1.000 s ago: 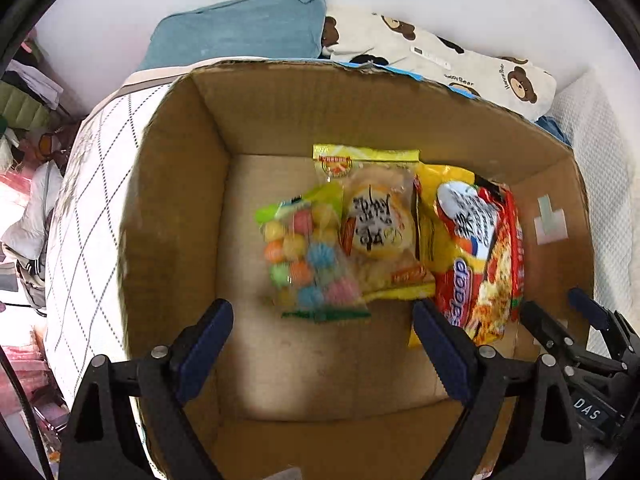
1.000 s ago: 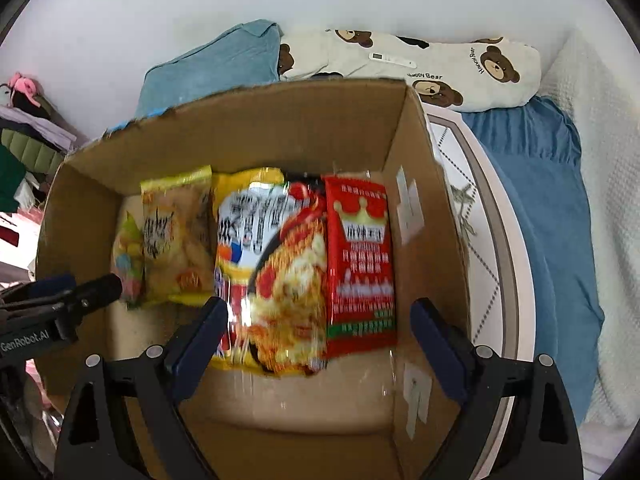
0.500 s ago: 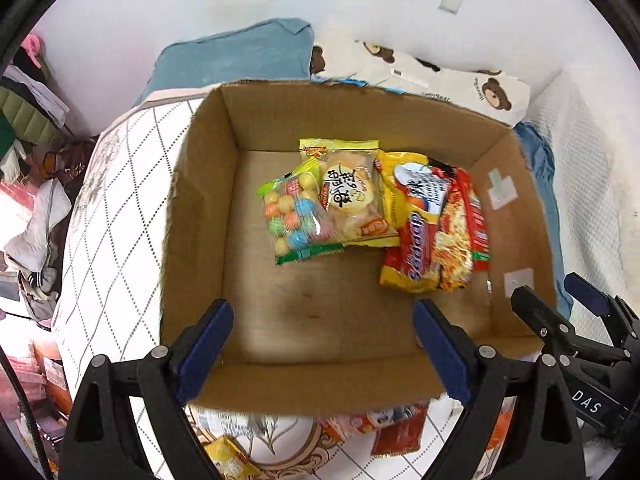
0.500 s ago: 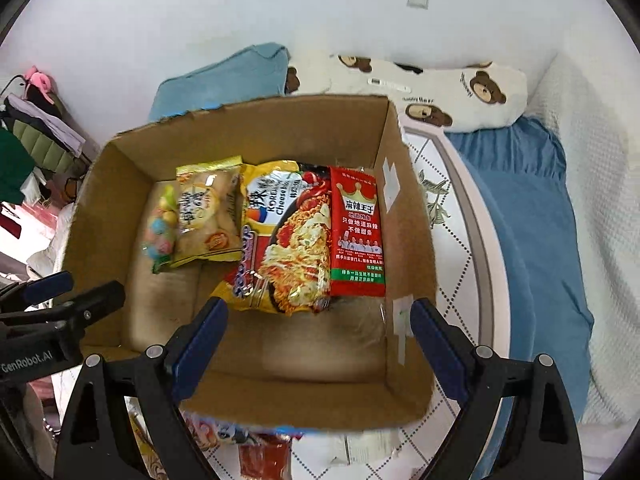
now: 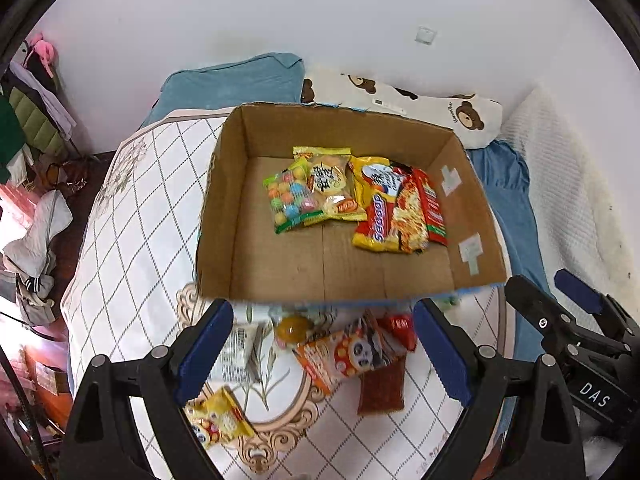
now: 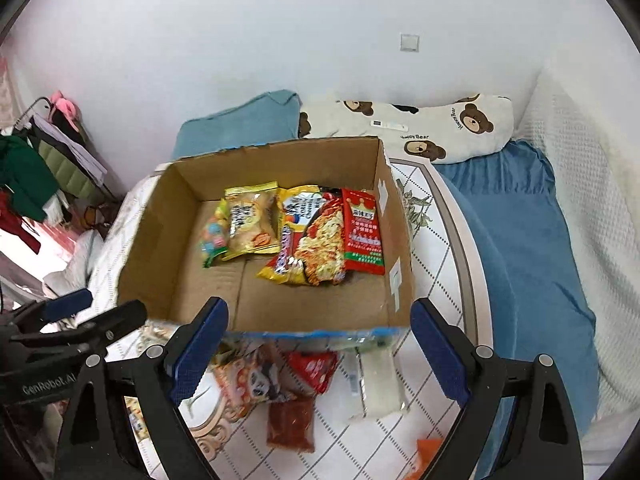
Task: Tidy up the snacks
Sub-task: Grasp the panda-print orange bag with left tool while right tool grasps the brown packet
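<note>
An open cardboard box [image 5: 224,216] [image 6: 140,248] stands on a white quilted mat. Inside lie a candy-ball bag [image 5: 290,200], a yellow snack pack [image 5: 330,184] [image 6: 250,220], a noodle pack [image 5: 390,210] [image 6: 316,240] and a red packet [image 6: 364,236]. Loose snacks lie in front of the box: an orange panda pack [image 5: 346,356] [image 6: 248,380], a dark red slab [image 5: 380,392] [image 6: 290,424], a red packet [image 6: 314,370], a white pack [image 5: 238,354], a yellow pack [image 5: 218,420] and a clear pack [image 6: 380,384]. My left gripper [image 5: 322,354] and right gripper [image 6: 318,354] are open and empty, above the loose snacks.
The mat [image 5: 132,240] covers a bed with a blue sheet [image 6: 520,248], a teal pillow [image 5: 236,80] and a bear-print pillow [image 6: 420,128] against the wall. Clothes are piled at the left [image 5: 32,216]. The right gripper shows at the left view's right edge [image 5: 576,320].
Both grippers have pulled back and up from inside the box. The box now looks smaller and the loose snacks in front of it have come into view.
</note>
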Action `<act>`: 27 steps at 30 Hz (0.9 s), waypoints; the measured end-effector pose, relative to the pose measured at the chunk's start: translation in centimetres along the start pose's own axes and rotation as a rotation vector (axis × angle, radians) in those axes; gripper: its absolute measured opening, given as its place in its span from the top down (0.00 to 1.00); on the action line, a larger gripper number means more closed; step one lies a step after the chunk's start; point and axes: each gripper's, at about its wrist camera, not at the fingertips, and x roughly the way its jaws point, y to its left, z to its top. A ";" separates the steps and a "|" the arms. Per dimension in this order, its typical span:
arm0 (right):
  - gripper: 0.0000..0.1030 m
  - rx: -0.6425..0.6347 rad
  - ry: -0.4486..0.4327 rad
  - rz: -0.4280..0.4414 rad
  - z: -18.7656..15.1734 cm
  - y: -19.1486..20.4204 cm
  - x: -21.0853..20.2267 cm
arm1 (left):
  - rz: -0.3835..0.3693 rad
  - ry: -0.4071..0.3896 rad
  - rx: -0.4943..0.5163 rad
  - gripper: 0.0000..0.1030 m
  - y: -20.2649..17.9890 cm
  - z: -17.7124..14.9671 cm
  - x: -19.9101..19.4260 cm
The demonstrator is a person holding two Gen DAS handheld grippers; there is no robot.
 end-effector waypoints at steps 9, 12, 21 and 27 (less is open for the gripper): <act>0.08 0.118 0.133 0.068 -6.5 -2.1 1.1 | 0.077 0.104 0.085 0.11 -0.3 -5.8 4.0; 0.08 0.165 0.231 0.085 -9.8 -2.9 4.1 | 0.140 0.155 0.246 0.11 -1.8 -7.3 7.7; 0.19 0.254 0.361 0.102 -16.5 -5.5 9.4 | 0.191 0.267 0.753 0.11 -7.3 -9.3 16.2; 0.19 0.283 0.385 0.086 -18.0 -7.0 10.4 | 0.160 0.318 0.852 0.32 -9.1 -10.0 19.0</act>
